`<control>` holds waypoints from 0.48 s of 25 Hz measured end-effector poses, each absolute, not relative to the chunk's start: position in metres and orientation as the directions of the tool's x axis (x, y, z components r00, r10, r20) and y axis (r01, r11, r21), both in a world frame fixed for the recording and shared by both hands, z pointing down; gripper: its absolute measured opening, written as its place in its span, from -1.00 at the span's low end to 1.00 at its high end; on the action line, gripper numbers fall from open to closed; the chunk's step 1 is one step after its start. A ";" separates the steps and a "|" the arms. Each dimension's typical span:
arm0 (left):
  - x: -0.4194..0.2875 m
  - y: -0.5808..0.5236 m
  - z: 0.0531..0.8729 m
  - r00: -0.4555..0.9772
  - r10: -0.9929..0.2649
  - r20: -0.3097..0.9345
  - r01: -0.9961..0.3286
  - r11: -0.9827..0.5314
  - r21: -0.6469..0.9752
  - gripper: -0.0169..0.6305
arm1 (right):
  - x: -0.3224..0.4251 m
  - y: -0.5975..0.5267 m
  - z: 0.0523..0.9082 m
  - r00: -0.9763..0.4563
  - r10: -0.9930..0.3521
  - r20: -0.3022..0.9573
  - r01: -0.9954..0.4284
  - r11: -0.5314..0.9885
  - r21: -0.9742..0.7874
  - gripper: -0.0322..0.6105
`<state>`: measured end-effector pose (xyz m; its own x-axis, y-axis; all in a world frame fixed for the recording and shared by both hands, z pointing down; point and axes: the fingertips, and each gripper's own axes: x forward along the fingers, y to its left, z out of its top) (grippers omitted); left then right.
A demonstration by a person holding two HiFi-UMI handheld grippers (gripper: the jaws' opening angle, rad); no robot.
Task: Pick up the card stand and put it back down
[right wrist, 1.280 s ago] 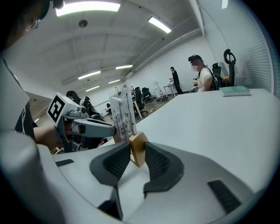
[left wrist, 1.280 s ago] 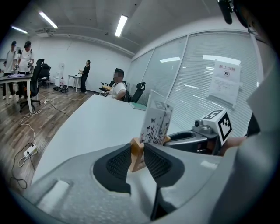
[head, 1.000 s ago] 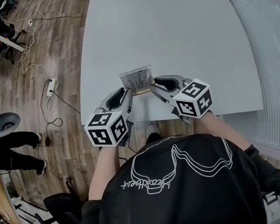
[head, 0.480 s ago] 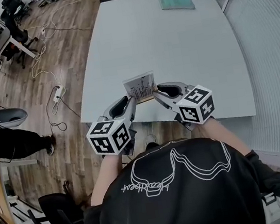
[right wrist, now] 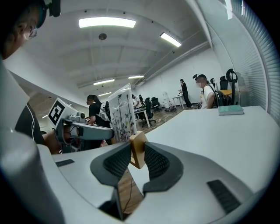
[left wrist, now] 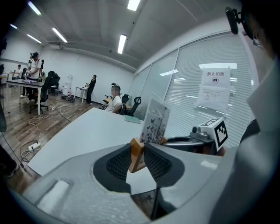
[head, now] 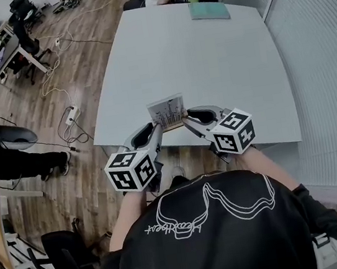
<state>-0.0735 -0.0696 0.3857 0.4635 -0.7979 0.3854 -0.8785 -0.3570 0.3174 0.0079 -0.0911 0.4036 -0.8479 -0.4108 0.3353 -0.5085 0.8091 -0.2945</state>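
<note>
Holding the card stand [head: 168,113] by both ends, just over the near edge of the counter [head: 208,62].

Clamped from either side: left gripper [head: 155,128] with jaws drawn narrow onto the left end of the wooden base [left wrist: 136,155], right gripper [head: 186,120] with jaws just closed a little further onto the right end. Upright, with the printed card panel standing straight and the base apparently clear of the surface, though hard to confirm the gap. Reads as the lifted half of the task, with the set-down not yet done. Calls next for lowering both hands together, keeping the base level, landing it flat well inside the near edge, and parting both jaws only after touchdown.
</note>
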 end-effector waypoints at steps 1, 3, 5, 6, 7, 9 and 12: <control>-0.072 -0.068 0.386 0.463 -0.799 0.384 -0.879 -0.358 0.315 -0.65 | 0.010 -0.089 0.404 -0.848 -0.412 0.333 -0.508 0.810 -0.293 -0.59; -0.066 -0.069 0.387 0.462 -0.800 0.382 -0.880 -0.361 0.309 -0.65 | 0.015 -0.089 0.406 -0.850 -0.413 0.326 -0.507 0.810 -0.295 -0.59; -0.061 -0.070 0.389 0.461 -0.801 0.381 -0.881 -0.364 0.302 -0.65 | 0.020 -0.090 0.409 -0.851 -0.415 0.321 -0.507 0.810 -0.296 -0.59; -0.060 -0.070 0.389 0.462 -0.801 0.381 -0.881 -0.365 0.301 -0.65 | 0.022 -0.090 0.409 -0.851 -0.416 0.321 -0.507 0.810 -0.296 -0.59; -0.059 -0.069 0.388 0.463 -0.801 0.381 -0.880 -0.366 0.302 -0.65 | 0.022 -0.088 0.408 -0.850 -0.417 0.322 -0.508 0.809 -0.295 -0.59; -0.060 -0.067 0.383 0.467 -0.799 0.379 -0.878 -0.369 0.305 -0.65 | 0.022 -0.086 0.403 -0.847 -0.420 0.325 -0.512 0.808 -0.292 -0.59; -0.060 -0.069 0.381 0.474 -0.795 0.378 -0.874 -0.375 0.308 -0.65 | 0.022 -0.088 0.400 -0.843 -0.426 0.328 -0.519 0.804 -0.290 -0.59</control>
